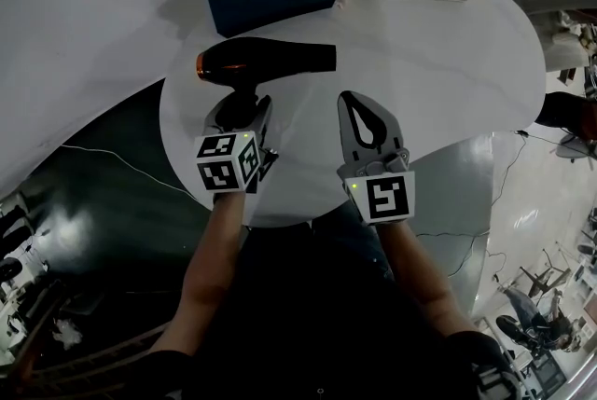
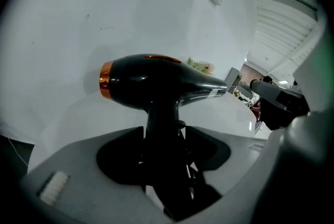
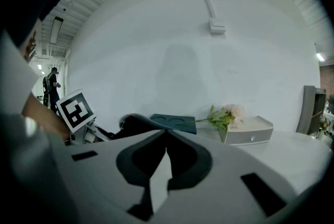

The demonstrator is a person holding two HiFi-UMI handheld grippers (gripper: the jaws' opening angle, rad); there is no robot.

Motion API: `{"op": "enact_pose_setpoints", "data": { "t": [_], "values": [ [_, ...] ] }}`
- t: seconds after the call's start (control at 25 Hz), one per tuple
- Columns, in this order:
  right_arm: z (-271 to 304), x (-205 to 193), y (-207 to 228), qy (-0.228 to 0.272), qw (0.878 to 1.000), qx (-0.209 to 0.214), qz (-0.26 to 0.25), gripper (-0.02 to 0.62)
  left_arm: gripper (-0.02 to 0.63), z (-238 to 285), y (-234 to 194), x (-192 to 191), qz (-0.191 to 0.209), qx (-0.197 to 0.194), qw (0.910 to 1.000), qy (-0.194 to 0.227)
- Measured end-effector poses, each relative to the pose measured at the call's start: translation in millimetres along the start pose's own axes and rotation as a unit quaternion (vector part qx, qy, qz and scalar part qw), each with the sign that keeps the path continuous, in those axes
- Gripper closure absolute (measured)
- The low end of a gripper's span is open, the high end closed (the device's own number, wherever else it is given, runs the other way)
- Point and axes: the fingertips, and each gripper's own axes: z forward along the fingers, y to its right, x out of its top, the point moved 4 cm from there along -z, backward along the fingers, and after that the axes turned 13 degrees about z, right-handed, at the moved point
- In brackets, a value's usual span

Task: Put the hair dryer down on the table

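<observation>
Hair dryer [image 1: 270,61] held at the table [image 1: 448,62]
Left gripper [image 2: 163,137] clamps its handle, nozzle pointing right; right gripper [image 3: 166,137] jaws together, empty.

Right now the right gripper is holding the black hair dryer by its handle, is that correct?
No. The left gripper is holding the black hair dryer by its handle; the left gripper view shows its jaws closed on it. The right gripper is shut and empty.
</observation>
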Motion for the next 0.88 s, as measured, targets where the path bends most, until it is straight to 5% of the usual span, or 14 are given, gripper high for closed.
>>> {"op": "enact_pose_setpoints", "data": {
  "t": [0.88],
  "values": [
    [19, -9, -7, -0.011, 1.000, 0.020, 0.008, 0.583, 0.342, 38, -10, -22, -0.059, -0.038, 0.9935, -0.090]
  ]
}}
